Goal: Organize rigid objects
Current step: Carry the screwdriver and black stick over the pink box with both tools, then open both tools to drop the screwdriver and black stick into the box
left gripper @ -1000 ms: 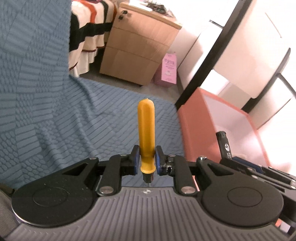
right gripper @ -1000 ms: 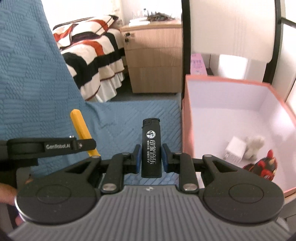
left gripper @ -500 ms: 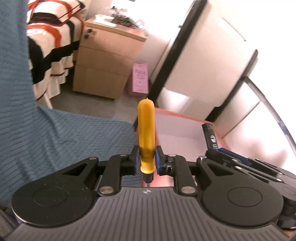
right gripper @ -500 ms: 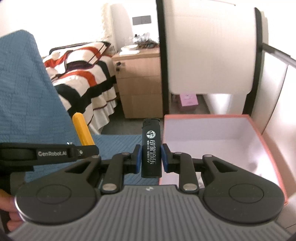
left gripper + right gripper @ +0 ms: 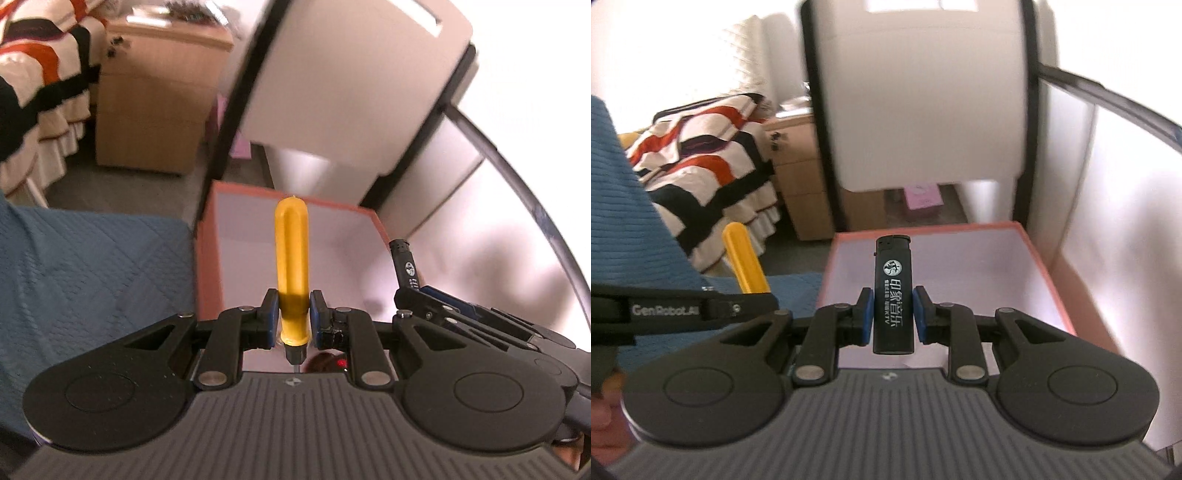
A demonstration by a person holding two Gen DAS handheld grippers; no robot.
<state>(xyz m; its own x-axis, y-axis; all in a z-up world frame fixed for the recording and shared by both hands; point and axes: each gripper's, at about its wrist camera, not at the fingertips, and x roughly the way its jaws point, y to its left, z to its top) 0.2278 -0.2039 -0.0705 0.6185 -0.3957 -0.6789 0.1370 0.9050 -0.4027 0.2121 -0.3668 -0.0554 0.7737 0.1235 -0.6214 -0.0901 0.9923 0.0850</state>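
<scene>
Left tool (image 5: 292,320) clamped on a yellow screwdriver (image 5: 291,266), right tool (image 5: 893,316) on a black lighter (image 5: 893,295) — both above an orange box (image 5: 1049,284).

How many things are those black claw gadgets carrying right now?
2. A yellow-handled screwdriver sits between the left gripper's fingers; a black lighter sits between the right gripper's fingers. Both are over the pink box.

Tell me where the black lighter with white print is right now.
The black lighter with white print stands upright, clamped in the right gripper, centre of the right wrist view, before the salmon-pink box.
</scene>
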